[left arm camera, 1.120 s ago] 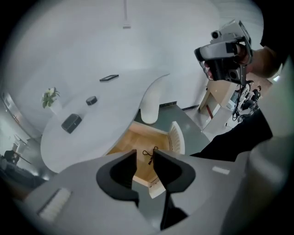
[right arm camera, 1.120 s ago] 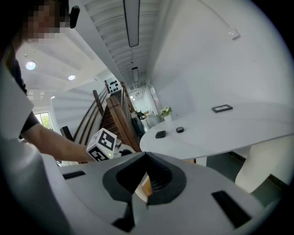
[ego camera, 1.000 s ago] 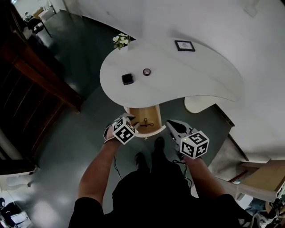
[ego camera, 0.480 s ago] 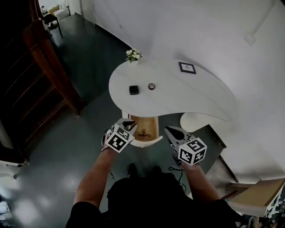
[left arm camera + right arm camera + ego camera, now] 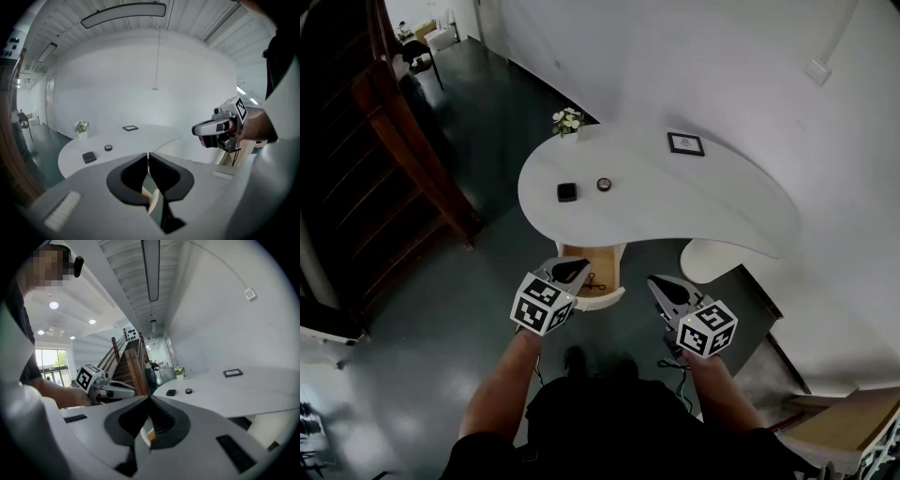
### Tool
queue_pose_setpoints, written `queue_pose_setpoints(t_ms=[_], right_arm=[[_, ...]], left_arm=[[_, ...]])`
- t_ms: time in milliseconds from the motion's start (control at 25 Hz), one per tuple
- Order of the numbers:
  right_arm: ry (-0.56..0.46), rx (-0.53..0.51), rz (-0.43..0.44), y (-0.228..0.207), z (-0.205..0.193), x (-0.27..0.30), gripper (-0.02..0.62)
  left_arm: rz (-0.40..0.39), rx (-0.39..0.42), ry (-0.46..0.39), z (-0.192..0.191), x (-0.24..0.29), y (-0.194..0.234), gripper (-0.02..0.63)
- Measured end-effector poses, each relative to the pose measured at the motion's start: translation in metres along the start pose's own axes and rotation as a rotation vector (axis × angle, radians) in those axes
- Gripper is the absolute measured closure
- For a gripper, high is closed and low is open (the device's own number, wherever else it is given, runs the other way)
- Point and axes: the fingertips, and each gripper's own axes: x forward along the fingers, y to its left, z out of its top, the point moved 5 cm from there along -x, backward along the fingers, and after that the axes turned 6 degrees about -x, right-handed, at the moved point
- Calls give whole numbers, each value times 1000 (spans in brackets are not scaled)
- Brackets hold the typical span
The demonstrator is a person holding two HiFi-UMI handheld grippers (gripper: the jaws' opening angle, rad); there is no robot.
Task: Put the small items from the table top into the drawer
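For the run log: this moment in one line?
left gripper: jaws closing, empty; right gripper: shut, empty; black box, round item: on table; drawer: open

2 small items are lying on the white table [image 5: 694,202]: a black square box [image 5: 567,192] and, near it, a round dark disc [image 5: 604,184]. The wood-lined drawer [image 5: 607,264] is standing open below the near edge, holding 1 thin dark item [image 5: 594,278].

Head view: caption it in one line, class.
White table with open drawer; black square item and small round item on top.
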Motion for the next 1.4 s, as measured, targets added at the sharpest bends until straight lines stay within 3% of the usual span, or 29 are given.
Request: queue_pose_setpoints(t_ms=[280, 640, 1040, 1400], right_arm=[[-58, -3, 4, -33, 5, -51, 583], [-153, -37, 81, -46, 31, -83, 583], [-217, -112, 47, -28, 73, -71, 584], [-198, -132, 33, -10, 79, -44, 584]], left_arm=[[81, -78, -112, 24, -4, -53, 592], [196, -73, -207, 40, -22, -78, 592], [198, -59, -280, 66, -55, -54, 592], [222, -77, -319, 71, -76, -22, 594]])
